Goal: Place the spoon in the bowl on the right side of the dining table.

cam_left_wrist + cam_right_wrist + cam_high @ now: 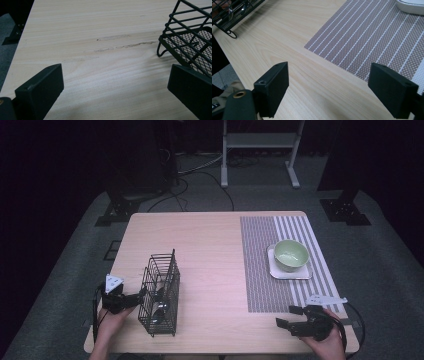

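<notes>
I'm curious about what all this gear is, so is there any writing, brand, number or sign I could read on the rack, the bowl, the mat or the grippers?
None: no readable text on the wire rack, the green bowl, its white plate, the striped mat, the table, the left gripper or the right gripper.

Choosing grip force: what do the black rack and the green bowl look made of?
Rack: thin dark-coated metal wire with a mesh floor, matt, judging by its open bars. Bowl: probably glazed ceramic, possibly plastic; smooth pale green with a soft sheen.
</notes>
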{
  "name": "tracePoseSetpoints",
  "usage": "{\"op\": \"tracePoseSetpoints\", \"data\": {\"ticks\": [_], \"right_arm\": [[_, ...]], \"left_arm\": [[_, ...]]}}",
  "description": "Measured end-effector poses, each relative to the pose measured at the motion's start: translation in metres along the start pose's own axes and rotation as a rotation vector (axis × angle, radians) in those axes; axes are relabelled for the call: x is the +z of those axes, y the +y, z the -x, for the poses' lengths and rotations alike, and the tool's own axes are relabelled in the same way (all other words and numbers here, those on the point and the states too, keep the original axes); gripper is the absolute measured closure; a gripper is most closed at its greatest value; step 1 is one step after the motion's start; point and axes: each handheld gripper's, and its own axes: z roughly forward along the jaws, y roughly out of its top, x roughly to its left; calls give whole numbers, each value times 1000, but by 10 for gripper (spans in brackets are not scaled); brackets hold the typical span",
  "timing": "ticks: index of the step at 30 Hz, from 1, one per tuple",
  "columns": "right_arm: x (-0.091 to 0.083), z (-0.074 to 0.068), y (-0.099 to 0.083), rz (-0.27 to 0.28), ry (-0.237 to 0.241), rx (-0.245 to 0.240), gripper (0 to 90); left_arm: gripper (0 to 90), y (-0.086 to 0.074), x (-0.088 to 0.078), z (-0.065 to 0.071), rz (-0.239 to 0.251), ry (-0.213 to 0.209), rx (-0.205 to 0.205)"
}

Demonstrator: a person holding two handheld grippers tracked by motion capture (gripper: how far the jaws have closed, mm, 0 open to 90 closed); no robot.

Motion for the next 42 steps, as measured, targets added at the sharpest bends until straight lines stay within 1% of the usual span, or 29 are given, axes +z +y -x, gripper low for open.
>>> {"op": "tracePoseSetpoints", "data": {"ticks": [5, 7, 9, 15, 18, 21, 24, 28, 29, 30, 32, 33, 34, 37, 38, 41, 42], "right_arm": [[5, -2, 1, -17, -1, -10, 159], [8, -6, 3, -32, 4, -17, 159], [10, -7, 4, -38, 13, -19, 159], [13, -12, 8, -50, 16, -30, 159], [15, -15, 11, -65, 15, -38, 159], [18, -17, 15, -69, 25, -42, 159], [22, -22, 20, -76, 27, -51, 158], [29, -30, 26, -88, 42, -67, 159], [29, -30, 26, -88, 42, -67, 159], [31, -35, 30, -94, 49, -83, 159], [34, -40, 35, -106, 54, -96, 159], [34, -40, 35, -106, 54, -96, 159], [37, -44, 40, -119, 61, -111, 159], [39, -47, 45, -127, 75, -119, 159], [41, -50, 50, -132, 92, -118, 159], [43, -54, 54, -137, 102, -123, 159], [45, -58, 59, -141, 106, -140, 159]], "left_arm": [[0, 0, 1, 0, -6, 1, 1], [0, 0, 0, 0, -2, 0, -4], [0, 0, 0, -1, -2, 0, -2], [0, 0, 1, 1, -3, 1, 8], [0, 0, 1, 0, -2, 2, 5], [0, 0, 1, 1, -4, 3, 6], [0, 0, 1, 1, -6, 2, 12], [0, 0, 1, 1, -6, 2, 9], [0, 0, 1, 1, -5, 2, 8], [0, 0, 1, 1, -4, 1, 8], [0, 0, 1, 0, -5, 1, 6], [0, 0, 1, 0, -5, 1, 6], [0, 0, 1, 0, -3, 1, 6], [0, 0, 1, 0, -3, 1, 5], [0, 0, 1, 0, -4, 1, 5], [0, 0, 1, 0, -5, 0, 6], [0, 0, 1, 0, -6, -1, 9]]}}
